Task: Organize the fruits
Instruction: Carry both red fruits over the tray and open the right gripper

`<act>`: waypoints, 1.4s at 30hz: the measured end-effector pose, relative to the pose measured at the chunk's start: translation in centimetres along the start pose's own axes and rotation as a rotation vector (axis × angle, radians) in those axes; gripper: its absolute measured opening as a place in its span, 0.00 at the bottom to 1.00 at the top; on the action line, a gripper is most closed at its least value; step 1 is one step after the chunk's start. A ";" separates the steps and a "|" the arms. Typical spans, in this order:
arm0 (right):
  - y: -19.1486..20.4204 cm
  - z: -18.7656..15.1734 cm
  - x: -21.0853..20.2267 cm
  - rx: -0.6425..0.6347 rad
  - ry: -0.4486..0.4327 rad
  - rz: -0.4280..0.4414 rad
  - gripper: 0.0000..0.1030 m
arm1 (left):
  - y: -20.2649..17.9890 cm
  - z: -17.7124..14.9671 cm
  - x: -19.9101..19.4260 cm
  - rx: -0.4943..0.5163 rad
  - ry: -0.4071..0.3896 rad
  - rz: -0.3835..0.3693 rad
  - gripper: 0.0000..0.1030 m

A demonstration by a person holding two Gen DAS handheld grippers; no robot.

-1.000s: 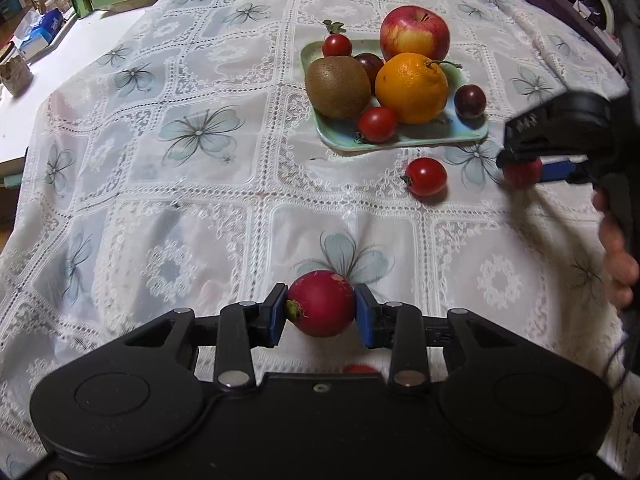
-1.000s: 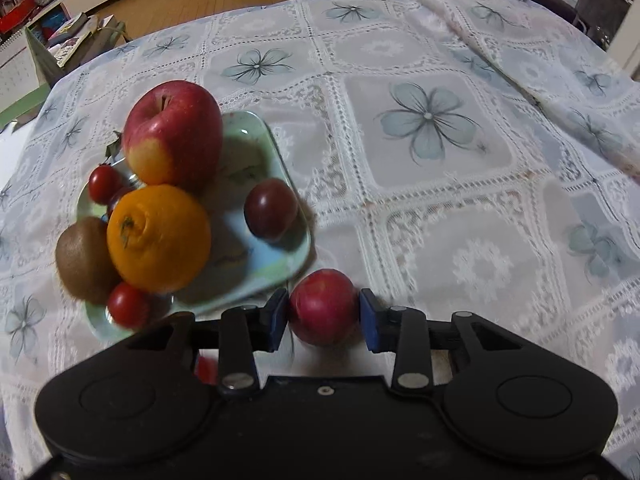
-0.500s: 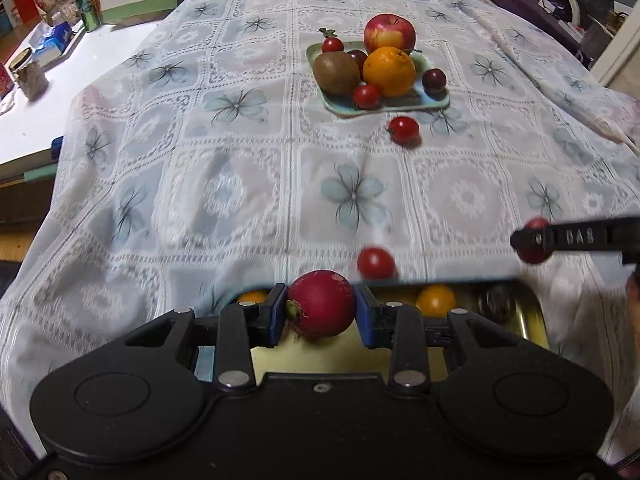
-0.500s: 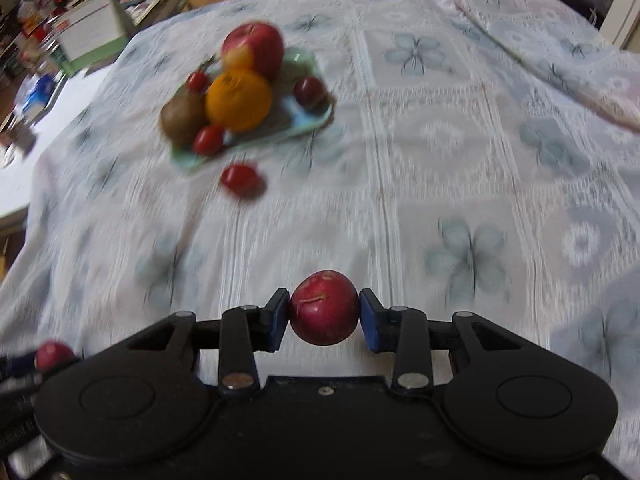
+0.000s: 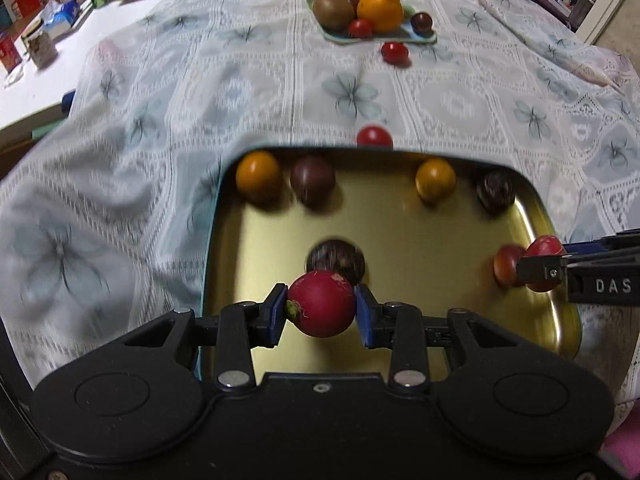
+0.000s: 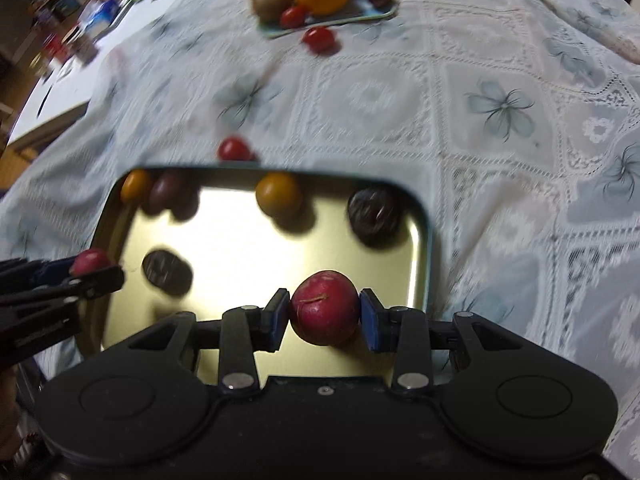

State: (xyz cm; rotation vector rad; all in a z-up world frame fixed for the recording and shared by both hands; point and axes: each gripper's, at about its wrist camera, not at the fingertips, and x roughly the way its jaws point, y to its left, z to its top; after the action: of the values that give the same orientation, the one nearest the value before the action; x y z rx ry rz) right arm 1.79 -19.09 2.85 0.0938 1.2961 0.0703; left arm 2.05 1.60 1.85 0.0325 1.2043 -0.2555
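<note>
Over the tin (image 5: 560, 304), both loaded tools

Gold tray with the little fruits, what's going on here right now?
A person is sorting small fruits with two handheld grippers. The left gripper is shut on a red radish-like fruit above the gold tray. The right gripper grips another red fruit low over the tray's right side. Five small fruits already lie in the tray: two orange, three dark. One red tomato sits on the cloth just beyond the tray, another near the far green plate of larger fruit.
</note>
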 end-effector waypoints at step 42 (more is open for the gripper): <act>2.5 -4.0 -1.6 -0.087 0.010 -0.021 0.38 | 0.2 -2.9 -0.4 -0.066 0.034 0.032 0.43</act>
State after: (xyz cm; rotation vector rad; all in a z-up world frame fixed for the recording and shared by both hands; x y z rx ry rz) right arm -2.44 -16.69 3.55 0.0056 1.3016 0.1086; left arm -0.68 2.28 1.15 -0.0010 1.2441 -0.1878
